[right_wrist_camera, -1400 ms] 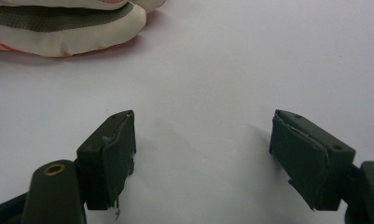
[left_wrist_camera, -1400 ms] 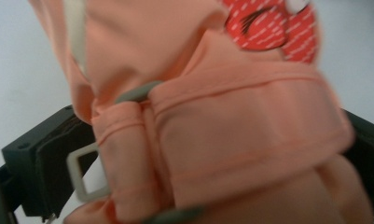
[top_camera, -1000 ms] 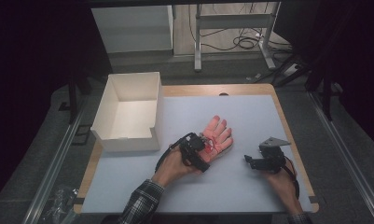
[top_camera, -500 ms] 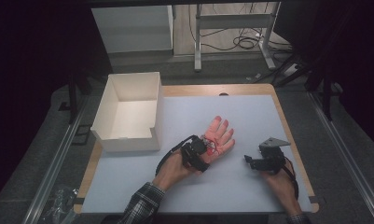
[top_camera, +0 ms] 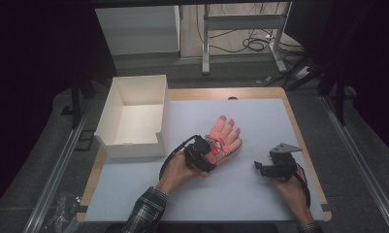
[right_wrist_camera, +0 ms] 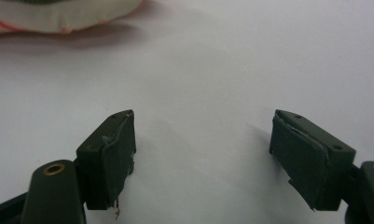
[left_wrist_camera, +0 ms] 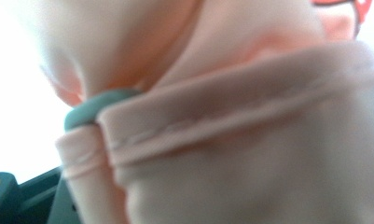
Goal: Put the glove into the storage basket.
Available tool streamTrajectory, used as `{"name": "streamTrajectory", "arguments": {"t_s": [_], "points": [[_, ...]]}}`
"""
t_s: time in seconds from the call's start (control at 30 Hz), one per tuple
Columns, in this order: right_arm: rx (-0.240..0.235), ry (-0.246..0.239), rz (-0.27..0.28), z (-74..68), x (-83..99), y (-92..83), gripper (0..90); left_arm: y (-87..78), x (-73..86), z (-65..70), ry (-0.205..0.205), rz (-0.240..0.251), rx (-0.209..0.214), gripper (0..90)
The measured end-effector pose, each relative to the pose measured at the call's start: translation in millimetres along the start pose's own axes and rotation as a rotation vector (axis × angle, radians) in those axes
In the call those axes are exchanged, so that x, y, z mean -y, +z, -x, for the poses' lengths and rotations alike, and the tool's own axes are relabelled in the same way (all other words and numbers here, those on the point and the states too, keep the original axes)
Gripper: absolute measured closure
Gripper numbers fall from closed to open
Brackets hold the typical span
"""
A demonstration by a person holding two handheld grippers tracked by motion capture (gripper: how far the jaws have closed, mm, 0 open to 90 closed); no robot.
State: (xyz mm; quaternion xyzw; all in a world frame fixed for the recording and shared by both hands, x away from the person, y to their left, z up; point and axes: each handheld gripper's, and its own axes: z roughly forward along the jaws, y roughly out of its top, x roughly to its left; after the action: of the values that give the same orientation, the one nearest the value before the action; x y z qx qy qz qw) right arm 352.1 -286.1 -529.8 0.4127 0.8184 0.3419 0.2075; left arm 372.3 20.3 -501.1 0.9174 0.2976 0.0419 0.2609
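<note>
left gripper (top_camera: 207, 156): at the cuff of the pink glove (top_camera: 224, 137), cuff fabric bunched over a jaw tip, so it looks clenched on it | glove: flat mid-table (top_camera: 260, 121), fingers pointing far | right gripper (right_wrist_camera: 203, 154): released, jaws wide apart, resting near right | white box (top_camera: 115, 110): far left
</note>
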Motion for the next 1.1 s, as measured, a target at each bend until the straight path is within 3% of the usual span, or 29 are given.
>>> {"name": "streamTrajectory", "arguments": {"t_s": [0.53, 0.77, 0.9, 1.1], "points": [[-0.001, 0.002, 0.0, 0.0, -0.1, 0.2, 22.7, -25.7, -23.7, -17.9, -0.069, 0.05, -0.1, 40.3], [0.0, 0.004, -0.001, -0.2, 0.0, 0.1, 22.7, -37.7, -30.7, -25.7, -0.063, 0.059, -0.148, 40.2], [-0.001, 0.006, -0.002, -0.3, 0.0, 0.0, 22.8, -42.7, -32.8, -31.0, -0.091, 0.08, -0.147, 40.2], [-0.001, 0.004, -0.001, -0.2, 0.0, 0.1, 22.7, -54.2, -37.6, -41.0, -0.117, 0.084, -0.178, 40.2]]}}
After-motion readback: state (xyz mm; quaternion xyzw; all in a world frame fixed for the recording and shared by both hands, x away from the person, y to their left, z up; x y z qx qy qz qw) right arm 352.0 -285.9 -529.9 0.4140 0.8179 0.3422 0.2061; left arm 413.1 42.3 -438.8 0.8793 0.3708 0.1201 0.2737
